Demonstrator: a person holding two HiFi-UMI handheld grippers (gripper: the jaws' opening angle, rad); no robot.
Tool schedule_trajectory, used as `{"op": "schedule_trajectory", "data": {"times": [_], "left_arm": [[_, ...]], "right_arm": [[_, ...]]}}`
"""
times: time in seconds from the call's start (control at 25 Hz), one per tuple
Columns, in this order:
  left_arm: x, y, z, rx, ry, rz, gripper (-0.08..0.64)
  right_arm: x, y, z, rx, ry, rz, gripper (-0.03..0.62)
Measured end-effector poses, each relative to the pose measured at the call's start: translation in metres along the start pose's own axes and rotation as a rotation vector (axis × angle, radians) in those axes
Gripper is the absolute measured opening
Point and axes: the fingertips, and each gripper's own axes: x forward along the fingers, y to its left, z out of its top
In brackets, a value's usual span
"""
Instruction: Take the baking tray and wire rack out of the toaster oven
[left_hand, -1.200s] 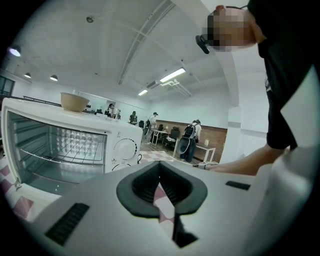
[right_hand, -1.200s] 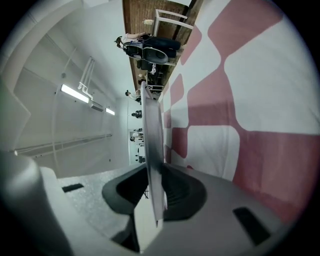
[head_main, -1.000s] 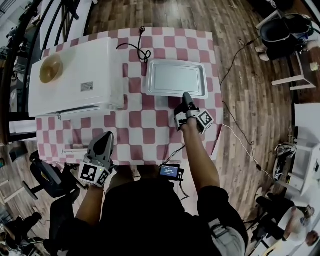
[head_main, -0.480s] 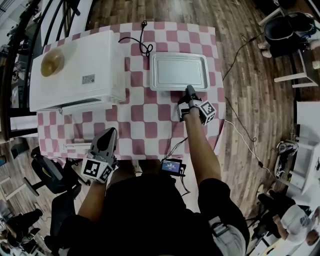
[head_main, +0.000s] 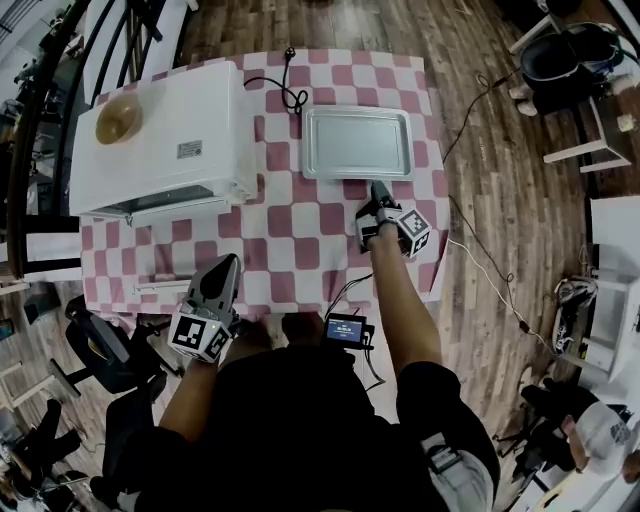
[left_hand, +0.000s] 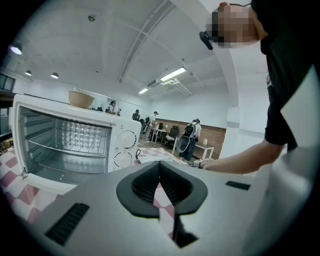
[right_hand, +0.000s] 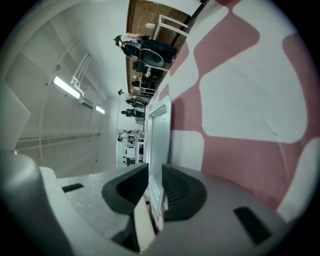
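The silver baking tray (head_main: 358, 142) lies flat on the checked tablecloth, to the right of the white toaster oven (head_main: 160, 135). My right gripper (head_main: 377, 188) is at the tray's near rim. In the right gripper view that tray rim (right_hand: 159, 145) runs between the two pads, which are shut on it. The oven door (head_main: 165, 250) hangs open toward me, and the wire rack (left_hand: 65, 150) sits inside the oven. My left gripper (head_main: 224, 266) hovers near the table's front edge before the open door, shut with nothing in it.
A tan bowl (head_main: 118, 118) stands on top of the oven. A black power cable (head_main: 285, 95) coils behind the tray. A small device with a screen (head_main: 345, 328) hangs at the table's near edge. Chairs and people stand around on the wooden floor.
The head view has shifted slightly. The tray stays in the same spot with the right gripper at its near rim. The left gripper has not moved.
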Motion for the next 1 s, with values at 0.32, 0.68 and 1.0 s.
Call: {"op": "schedule_trajectory", "data": {"times": [0.32,0.68,1.0], "left_arm": [[-0.038,0.011,0.015,0.023,-0.072,-0.063,-0.006],[-0.152,0.054,0.044,0.055,-0.198,-0.102,-0.006],[-0.264,0.085,0.031,0.045,-0.257,-0.086,-0.006]], "right_arm": [[-0.095,0.116,-0.048,-0.378,-0.037,0.260,0.078],[-0.235,0.249,-0.231,-0.944,-0.065,0.586,0.074],[-0.339,0.285,-0.440,-1.309,0.060,0.940,0.066]]}}
